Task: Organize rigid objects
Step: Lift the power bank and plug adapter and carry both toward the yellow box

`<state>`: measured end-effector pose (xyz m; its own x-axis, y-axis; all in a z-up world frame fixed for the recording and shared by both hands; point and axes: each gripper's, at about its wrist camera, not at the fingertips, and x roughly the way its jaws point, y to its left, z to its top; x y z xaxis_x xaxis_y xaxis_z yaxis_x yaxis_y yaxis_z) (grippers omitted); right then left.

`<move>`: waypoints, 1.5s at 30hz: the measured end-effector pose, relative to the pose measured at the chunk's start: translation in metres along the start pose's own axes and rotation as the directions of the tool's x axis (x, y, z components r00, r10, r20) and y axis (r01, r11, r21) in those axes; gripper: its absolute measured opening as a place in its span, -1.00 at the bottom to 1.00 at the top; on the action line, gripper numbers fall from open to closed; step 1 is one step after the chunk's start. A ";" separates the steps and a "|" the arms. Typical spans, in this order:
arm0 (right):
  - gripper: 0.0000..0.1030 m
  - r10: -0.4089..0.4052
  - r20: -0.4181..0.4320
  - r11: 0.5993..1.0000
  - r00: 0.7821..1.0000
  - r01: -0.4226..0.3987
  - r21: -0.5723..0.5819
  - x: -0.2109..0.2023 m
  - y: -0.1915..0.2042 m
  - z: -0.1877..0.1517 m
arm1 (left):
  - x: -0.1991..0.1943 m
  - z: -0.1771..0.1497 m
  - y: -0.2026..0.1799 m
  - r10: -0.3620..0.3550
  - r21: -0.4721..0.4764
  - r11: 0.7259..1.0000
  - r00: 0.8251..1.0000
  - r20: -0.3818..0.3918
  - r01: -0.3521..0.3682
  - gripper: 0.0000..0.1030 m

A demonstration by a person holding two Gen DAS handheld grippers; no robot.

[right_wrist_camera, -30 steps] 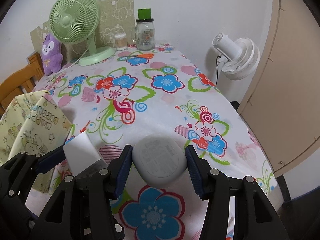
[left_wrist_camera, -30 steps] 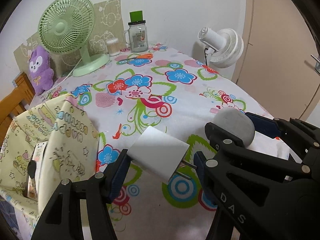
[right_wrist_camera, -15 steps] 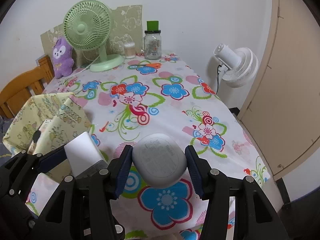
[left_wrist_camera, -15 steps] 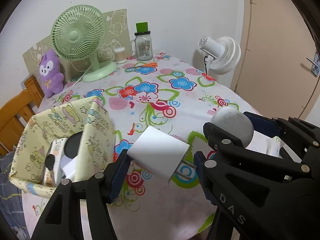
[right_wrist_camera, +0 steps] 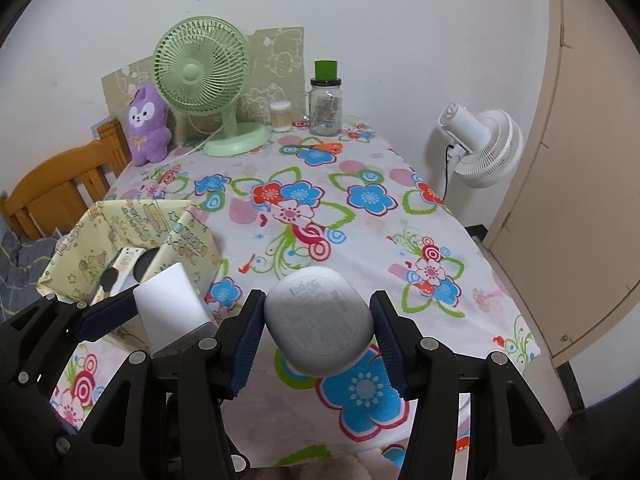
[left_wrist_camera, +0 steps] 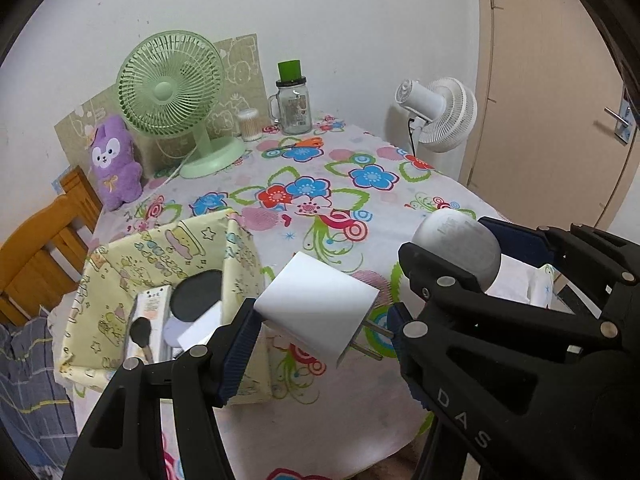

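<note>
My left gripper (left_wrist_camera: pixel 320 334) is shut on a white plug adapter (left_wrist_camera: pixel 316 314) with its two metal prongs pointing right, held in the air above the table's near edge. My right gripper (right_wrist_camera: pixel 318 332) is shut on a rounded grey case (right_wrist_camera: pixel 320 324), also lifted; the same case (left_wrist_camera: pixel 460 252) shows to the right in the left wrist view. The adapter (right_wrist_camera: pixel 172 308) appears at the left of the right wrist view. A pale yellow fabric box (left_wrist_camera: pixel 120 280) stands at the table's left front, holding a black disc, a white packet and a small brush.
The floral tablecloth (right_wrist_camera: pixel 360 152) covers the table. At the back stand a green desk fan (right_wrist_camera: pixel 200 76), a purple plush (right_wrist_camera: pixel 146 124), a glass jar with green lid (right_wrist_camera: pixel 326 100), a swab pot and orange scissors (right_wrist_camera: pixel 324 147). A white floor fan (right_wrist_camera: pixel 484 144) and wooden chair (right_wrist_camera: pixel 56 188) flank it.
Both grippers have risen and drawn back from the table with their objects still held. More of the yellow box and its contents has come into view.
</note>
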<state>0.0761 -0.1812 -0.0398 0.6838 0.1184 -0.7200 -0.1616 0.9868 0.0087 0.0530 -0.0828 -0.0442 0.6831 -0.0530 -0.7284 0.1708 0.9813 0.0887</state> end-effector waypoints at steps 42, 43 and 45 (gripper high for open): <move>0.10 0.073 -0.005 0.991 0.997 -0.073 -0.113 0.035 0.085 0.046 | 0.016 0.013 0.092 0.068 -0.039 0.997 0.998 -0.007 -0.068 0.30; 0.10 0.075 -0.007 0.990 0.997 -0.076 -0.117 0.037 0.088 0.046 | 0.017 0.012 0.094 0.070 -0.042 0.997 0.997 -0.009 -0.071 0.30; 0.10 0.072 -0.012 0.989 0.997 -0.073 -0.129 0.041 0.094 0.047 | 0.019 0.010 0.100 0.082 -0.048 0.995 0.997 -0.012 -0.083 0.30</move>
<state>0.1224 -0.0787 -0.0354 0.6619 0.1875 -0.7257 -0.3010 0.9532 -0.0283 0.0907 0.0129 -0.0422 0.6859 0.0304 -0.7271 0.0792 0.9901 0.1161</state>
